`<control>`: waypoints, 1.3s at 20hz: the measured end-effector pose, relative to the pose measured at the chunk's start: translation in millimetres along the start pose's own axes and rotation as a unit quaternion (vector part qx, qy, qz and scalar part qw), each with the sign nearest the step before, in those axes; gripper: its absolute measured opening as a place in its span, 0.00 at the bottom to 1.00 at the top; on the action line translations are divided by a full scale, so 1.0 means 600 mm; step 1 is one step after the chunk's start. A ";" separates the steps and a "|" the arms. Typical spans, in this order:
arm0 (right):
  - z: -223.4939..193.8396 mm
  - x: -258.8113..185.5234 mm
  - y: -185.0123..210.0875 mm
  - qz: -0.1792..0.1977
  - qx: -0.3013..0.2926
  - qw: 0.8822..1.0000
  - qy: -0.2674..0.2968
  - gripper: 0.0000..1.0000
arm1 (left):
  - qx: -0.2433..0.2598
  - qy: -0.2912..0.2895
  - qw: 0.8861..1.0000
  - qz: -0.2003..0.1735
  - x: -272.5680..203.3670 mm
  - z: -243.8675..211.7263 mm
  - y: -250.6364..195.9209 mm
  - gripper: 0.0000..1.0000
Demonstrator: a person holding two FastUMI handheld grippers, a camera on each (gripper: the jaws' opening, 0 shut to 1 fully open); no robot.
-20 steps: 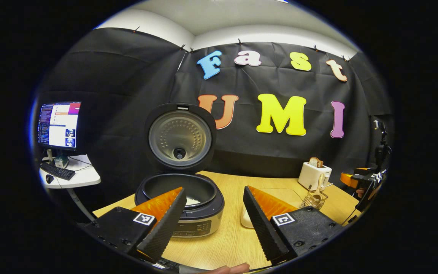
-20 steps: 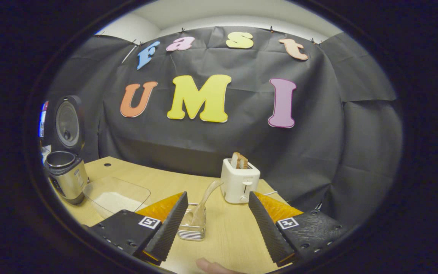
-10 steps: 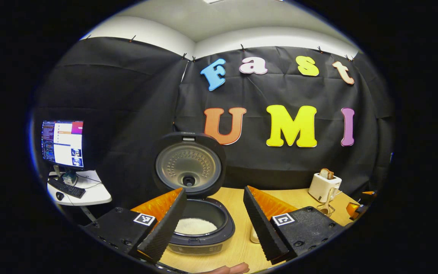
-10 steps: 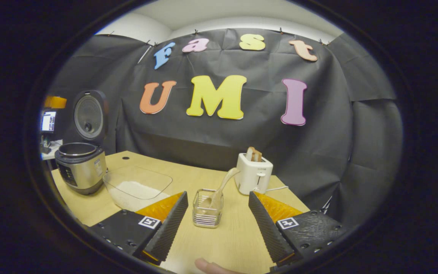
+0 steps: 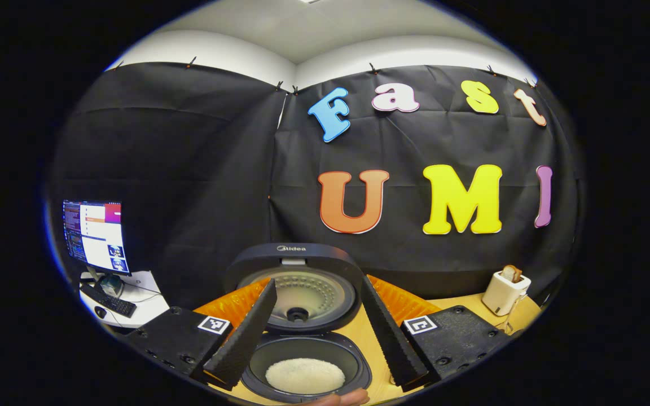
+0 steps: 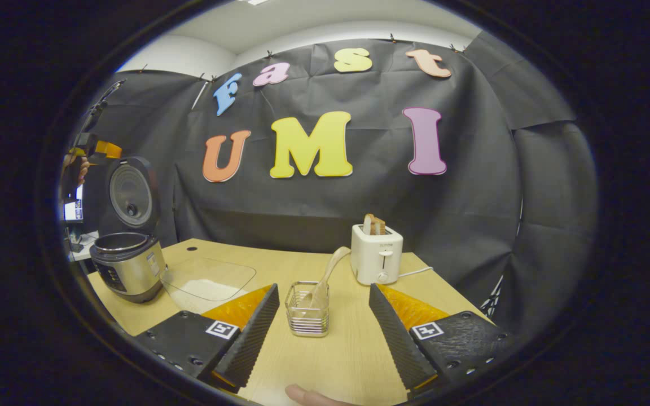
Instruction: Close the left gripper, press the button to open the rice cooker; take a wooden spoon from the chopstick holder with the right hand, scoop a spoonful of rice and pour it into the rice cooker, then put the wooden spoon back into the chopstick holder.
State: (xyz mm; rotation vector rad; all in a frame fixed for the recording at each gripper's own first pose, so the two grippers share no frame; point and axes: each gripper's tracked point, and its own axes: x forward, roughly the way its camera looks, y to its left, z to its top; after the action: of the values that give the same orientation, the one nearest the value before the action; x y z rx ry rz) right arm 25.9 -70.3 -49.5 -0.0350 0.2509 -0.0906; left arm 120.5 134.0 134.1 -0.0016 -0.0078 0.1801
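left gripper (image 5: 318, 332) fingers apart above the open rice cooker (image 5: 305, 369), rice inside. right gripper (image 6: 322, 332) fingers apart, wooden spoon (image 6: 325, 276) in chopstick holder (image 6: 307, 317) just ahead.

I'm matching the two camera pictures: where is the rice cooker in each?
Left gripper view: rice cooker bottom centre, lid up, white rice in its pot.
Right gripper view: rice cooker far left on the table, lid up.
Shared landmark: the white toaster.
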 end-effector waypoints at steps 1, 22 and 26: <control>0.001 -0.001 0.000 0.001 0.001 1.000 -0.001 0.96 | 0.001 -0.006 1.000 0.007 0.013 0.008 0.004 0.95; -0.007 0.007 0.010 0.011 -0.007 1.000 0.001 0.96 | -0.005 0.056 0.998 0.039 0.252 0.098 0.045 0.95; -0.014 0.014 0.019 0.015 -0.013 1.000 0.005 0.96 | 0.022 0.097 0.994 0.041 0.266 0.050 0.042 0.95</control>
State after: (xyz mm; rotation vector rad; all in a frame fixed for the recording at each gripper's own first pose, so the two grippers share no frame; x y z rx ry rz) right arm 32.8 -60.0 -60.1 -0.0570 0.2624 -0.0583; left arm 272.6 187.3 165.3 0.0253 0.1909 0.2619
